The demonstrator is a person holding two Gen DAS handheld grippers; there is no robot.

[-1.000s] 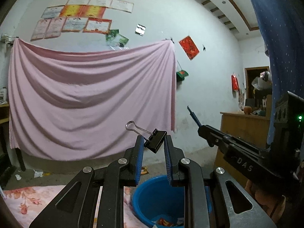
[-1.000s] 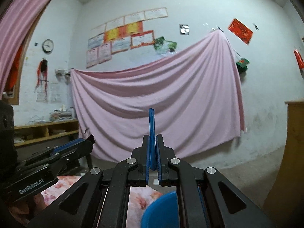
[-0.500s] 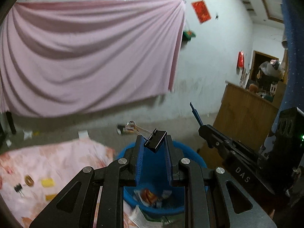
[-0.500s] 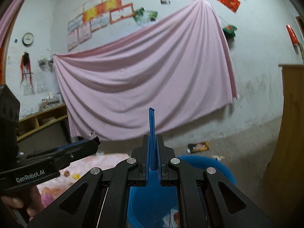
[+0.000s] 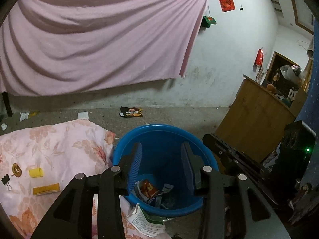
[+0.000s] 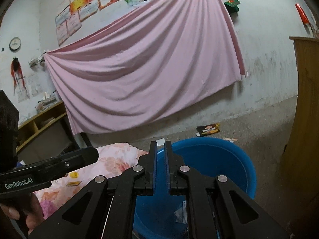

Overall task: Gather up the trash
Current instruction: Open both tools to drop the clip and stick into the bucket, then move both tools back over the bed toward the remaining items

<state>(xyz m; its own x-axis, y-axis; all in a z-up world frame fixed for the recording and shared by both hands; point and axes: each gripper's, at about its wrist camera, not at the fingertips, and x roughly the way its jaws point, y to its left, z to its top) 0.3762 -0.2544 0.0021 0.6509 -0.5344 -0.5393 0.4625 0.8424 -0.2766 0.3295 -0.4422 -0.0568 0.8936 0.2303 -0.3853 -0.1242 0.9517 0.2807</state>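
Note:
My left gripper (image 5: 161, 146) hangs over the blue bin (image 5: 165, 128). Its jaws are opening and nothing is between them. Wrappers (image 5: 148, 188) lie on the bin's bottom. My right gripper (image 6: 160, 144) is over the bin's (image 6: 219, 145) left rim, shut to a thin slit with nothing in it. In the left wrist view the right gripper (image 5: 208, 138) reaches in from the right. On the floral cloth (image 5: 59, 139) lie a black binder clip (image 5: 5, 180), a yellow roll (image 5: 35, 172), a yellow strip (image 5: 46, 188) and a gold disc (image 5: 17, 169).
A dark snack packet (image 5: 131, 112) and paper scraps (image 5: 82, 115) lie on the concrete floor behind the bin. A wooden cabinet (image 5: 255, 123) stands close on the right. A printed paper (image 5: 145, 223) sticks out under the bin. A pink sheet (image 6: 149, 69) covers the wall.
Both grippers tipped down toward the bin. The binder clip has left the left jaws, which spread apart. The blue strip no longer sticks out of the right jaws.

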